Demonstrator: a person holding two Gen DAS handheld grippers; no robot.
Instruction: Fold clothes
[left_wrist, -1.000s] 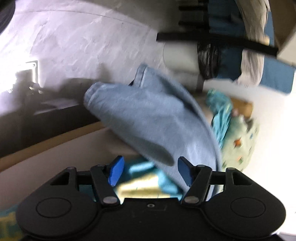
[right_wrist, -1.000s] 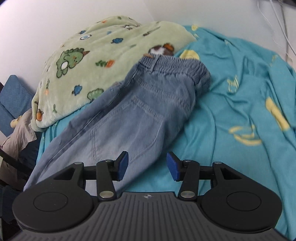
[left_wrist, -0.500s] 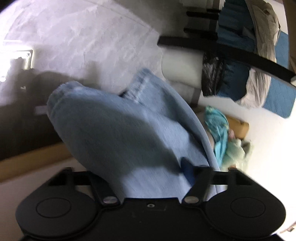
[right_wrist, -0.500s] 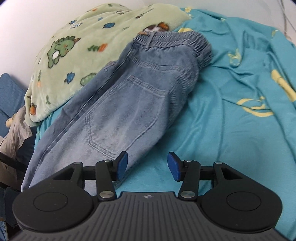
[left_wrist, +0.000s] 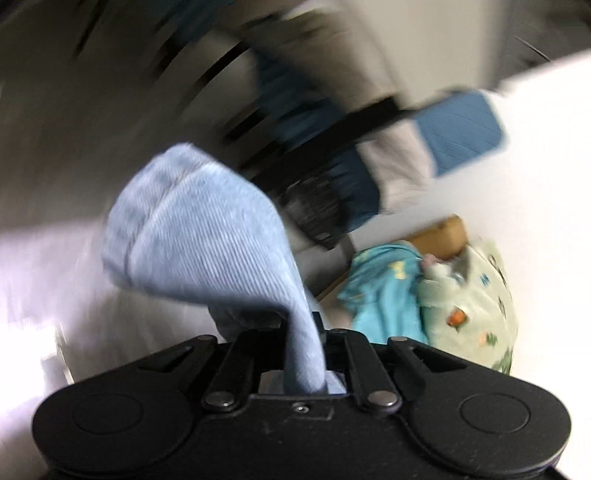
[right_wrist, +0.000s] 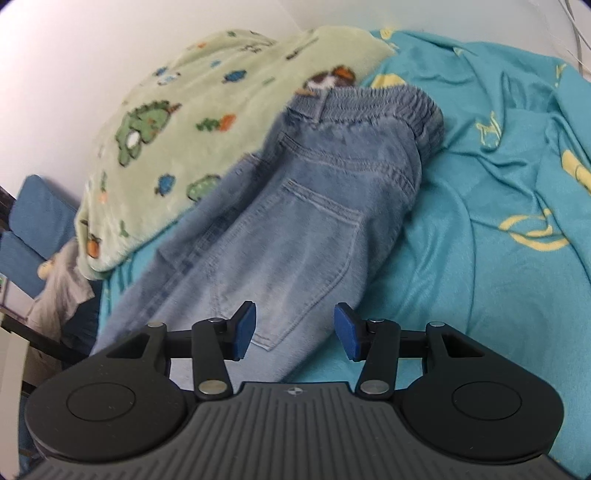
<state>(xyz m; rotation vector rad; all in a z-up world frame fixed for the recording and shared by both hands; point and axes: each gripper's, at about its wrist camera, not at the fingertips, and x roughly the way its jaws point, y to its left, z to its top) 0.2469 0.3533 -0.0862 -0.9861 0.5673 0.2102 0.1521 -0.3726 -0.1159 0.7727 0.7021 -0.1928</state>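
A pair of light blue jeans (right_wrist: 303, 221) lies on the bed, its elastic waistband at the far end against the green blanket. My right gripper (right_wrist: 294, 330) is open and hovers just above the jeans near the back pocket. My left gripper (left_wrist: 301, 332) is shut on the leg end of the jeans (left_wrist: 199, 229), which stands up in a bunched fold in front of the camera and hides the pads. The left wrist view is blurred by motion.
A green dinosaur blanket (right_wrist: 177, 122) is heaped at the back left of the bed. A teal sheet with yellow prints (right_wrist: 491, 206) covers the bed to the right. Blue cushions (right_wrist: 33, 225) and a dark rack stand off the bed's left side.
My left gripper has shut on the jeans leg and swung with it, the view tilting toward the bed. My right gripper has stayed open and drawn a little closer over the jeans.
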